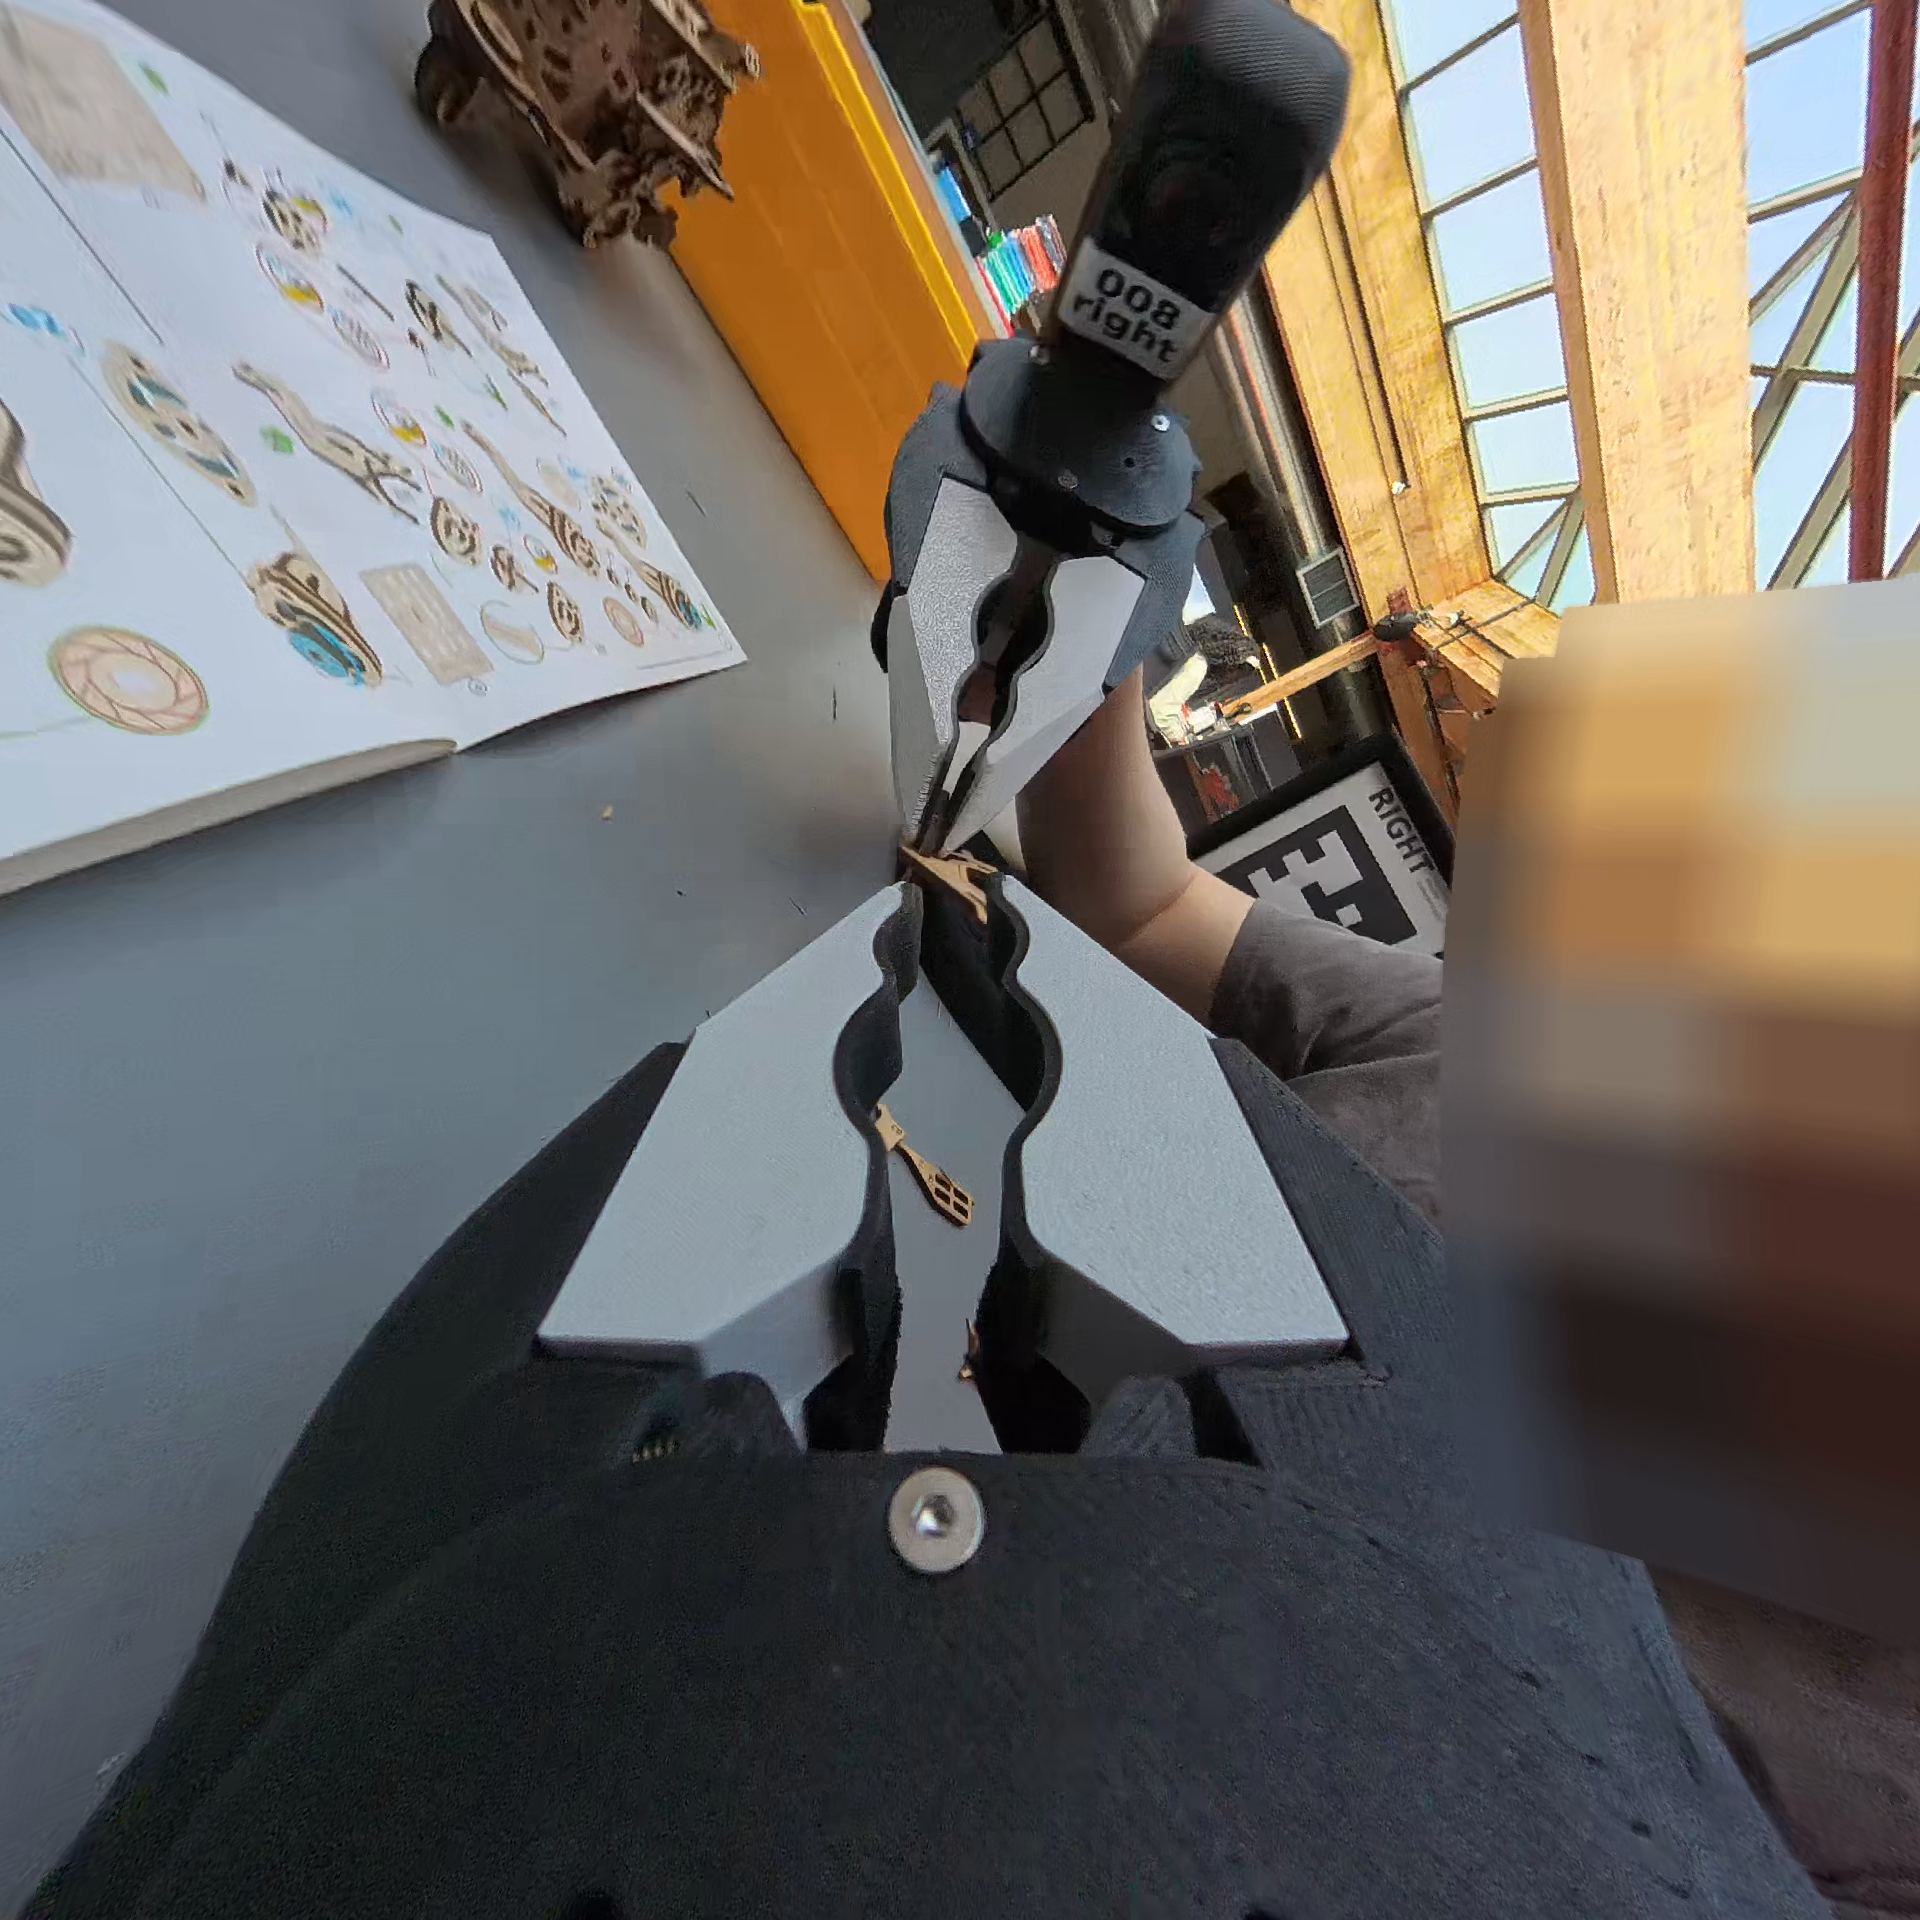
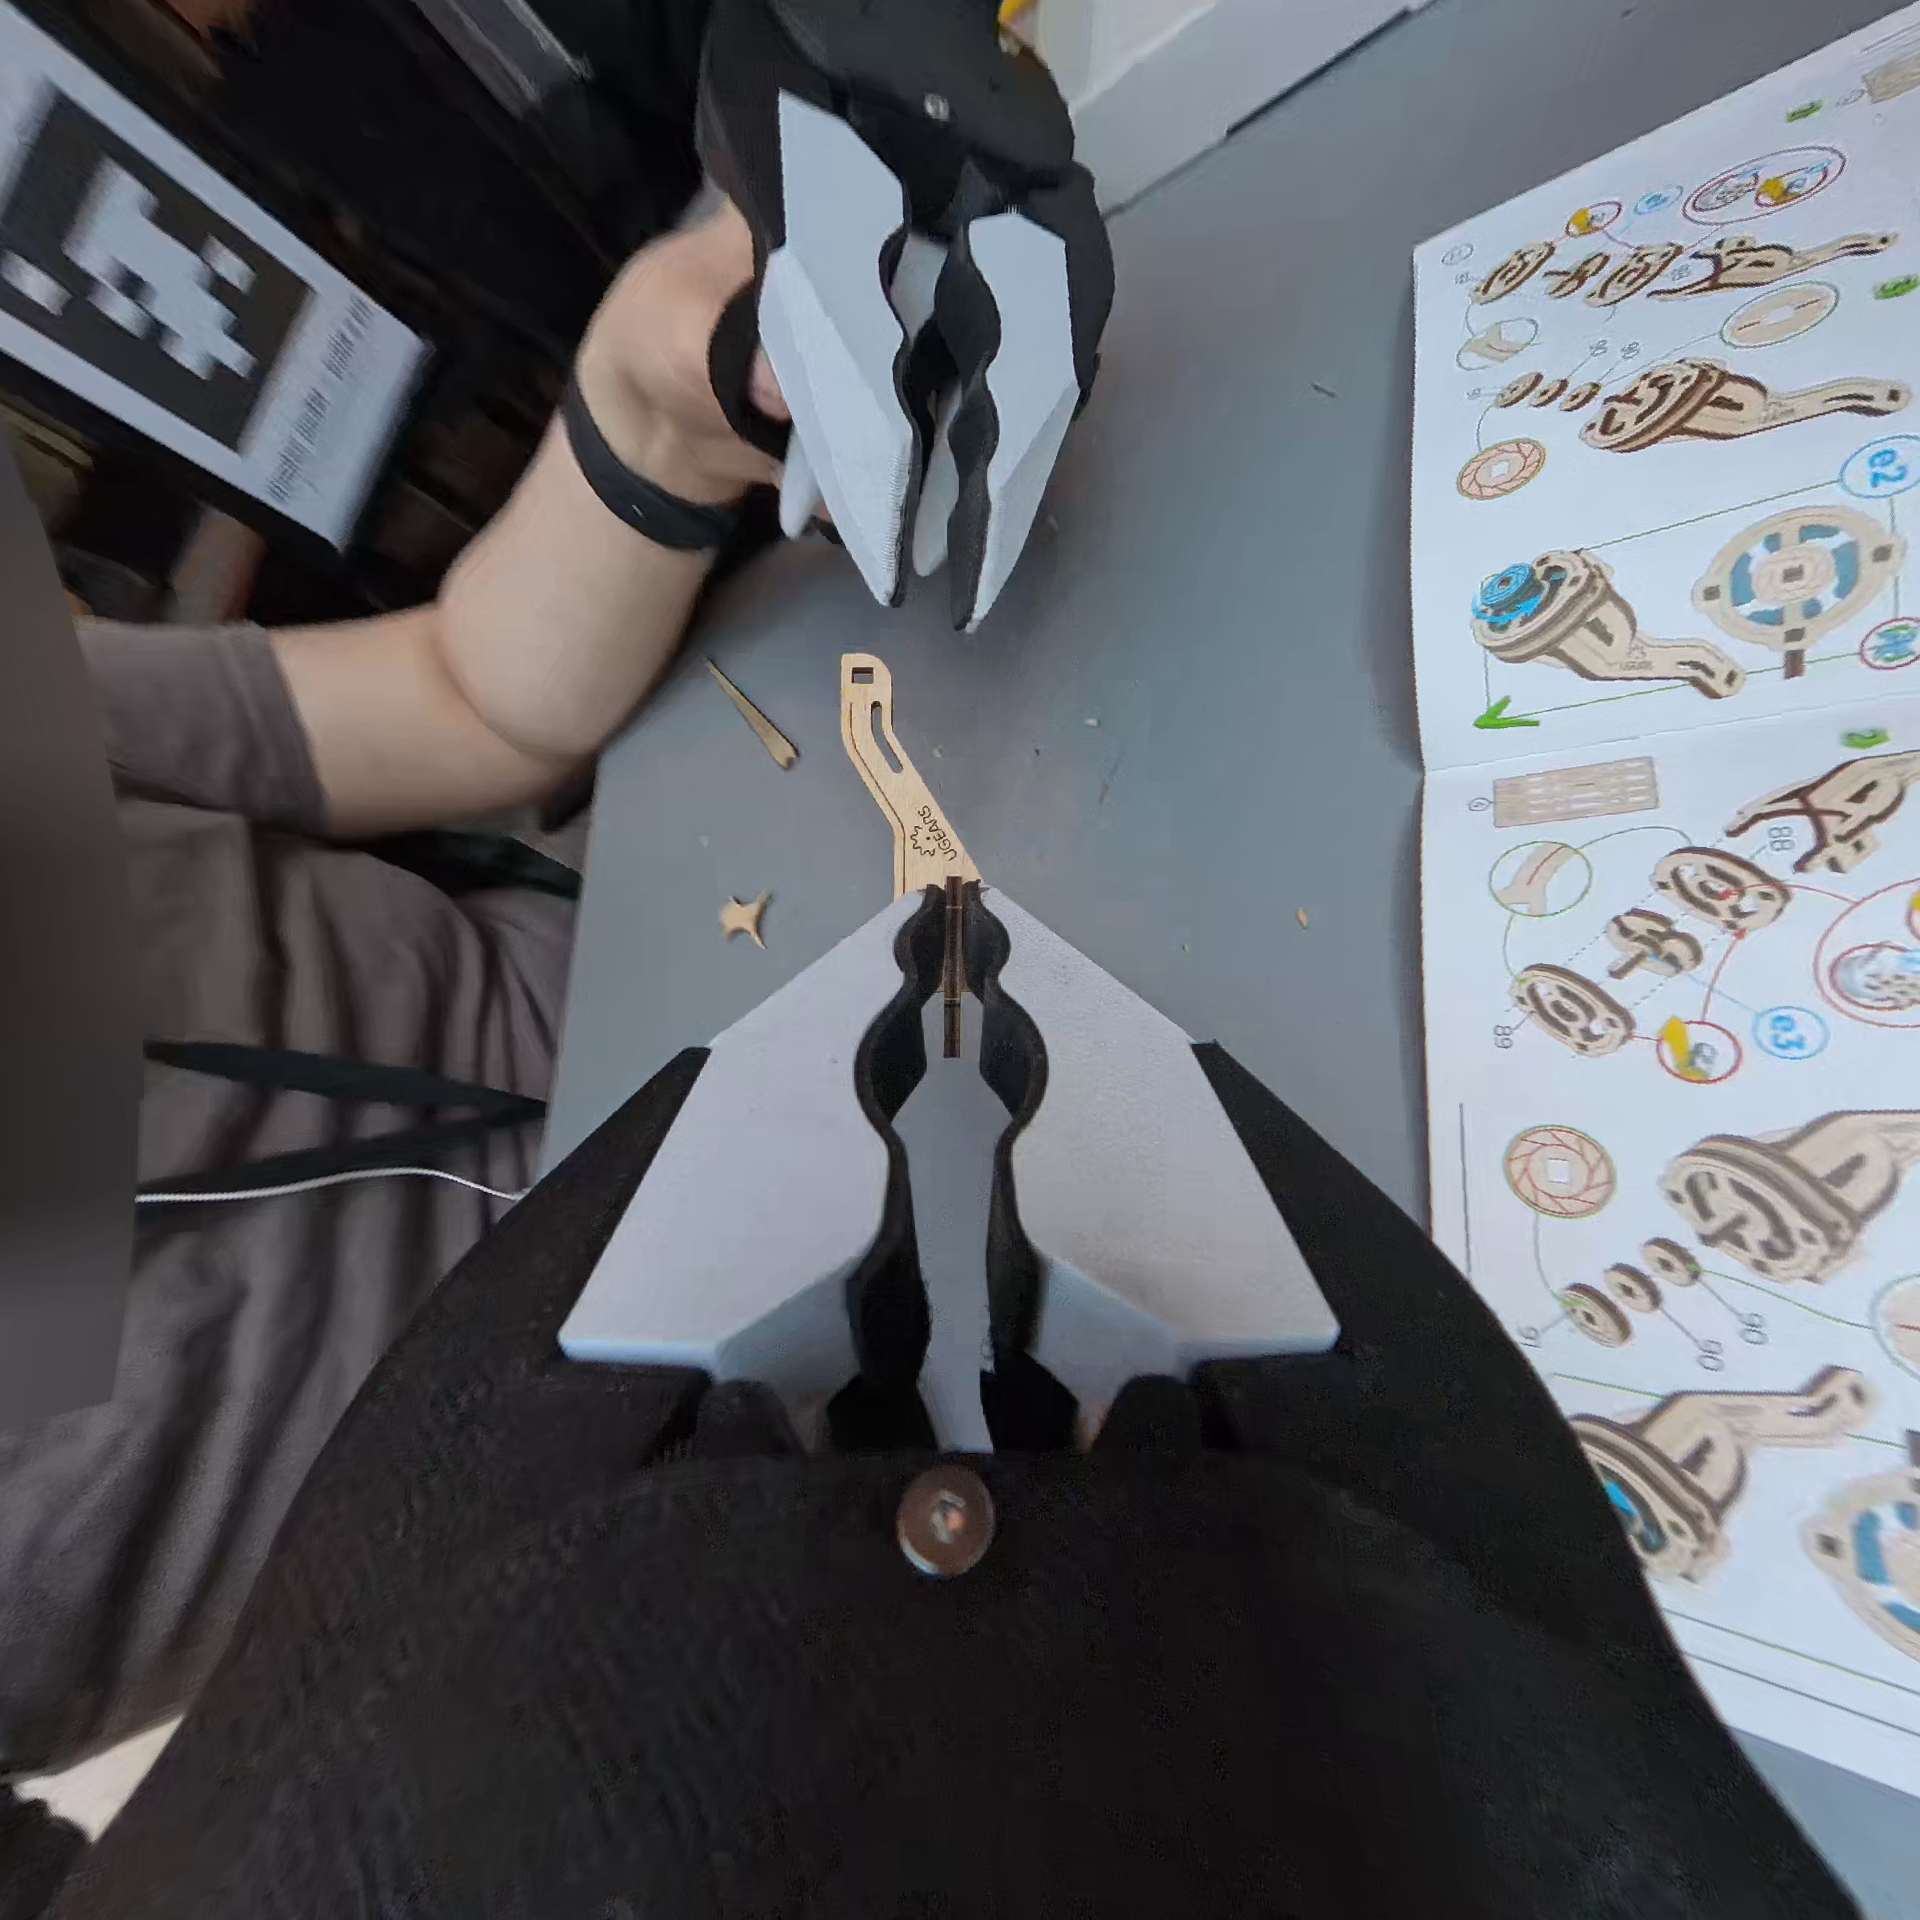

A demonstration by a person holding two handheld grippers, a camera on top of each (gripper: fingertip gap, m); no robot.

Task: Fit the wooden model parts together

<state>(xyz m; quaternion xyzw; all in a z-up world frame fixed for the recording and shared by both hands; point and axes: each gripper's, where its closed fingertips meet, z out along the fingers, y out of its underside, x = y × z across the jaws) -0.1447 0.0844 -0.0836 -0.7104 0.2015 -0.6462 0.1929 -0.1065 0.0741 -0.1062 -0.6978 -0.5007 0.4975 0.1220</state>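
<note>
My right gripper (image 2: 948, 902) is shut on a thin wooden part (image 2: 951, 977) held edge-on at its tips. A flat wooden lever part (image 2: 891, 774) reaches forward from those tips over the grey table (image 2: 1195, 727); I cannot tell whether it rests on the table. My left gripper (image 2: 930, 613) hangs just beyond the lever's far end, jaws narrowly open and empty. In the left wrist view, my left gripper (image 1: 951, 899) faces the right gripper (image 1: 935, 826) tip to tip, with the wooden part (image 1: 951, 871) between them. A small wooden piece (image 1: 928, 1164) lies on the table under the left fingers.
An open instruction booklet (image 2: 1662, 831) lies on the table; it also shows in the left wrist view (image 1: 312, 468). A built wooden model (image 1: 592, 104) stands at the back beside a yellow box (image 1: 831, 312). A wooden sliver (image 2: 753, 717) and a star-shaped scrap (image 2: 746, 920) lie near the table's edge. My right fingertips sit around 5 centimeters from my left ones.
</note>
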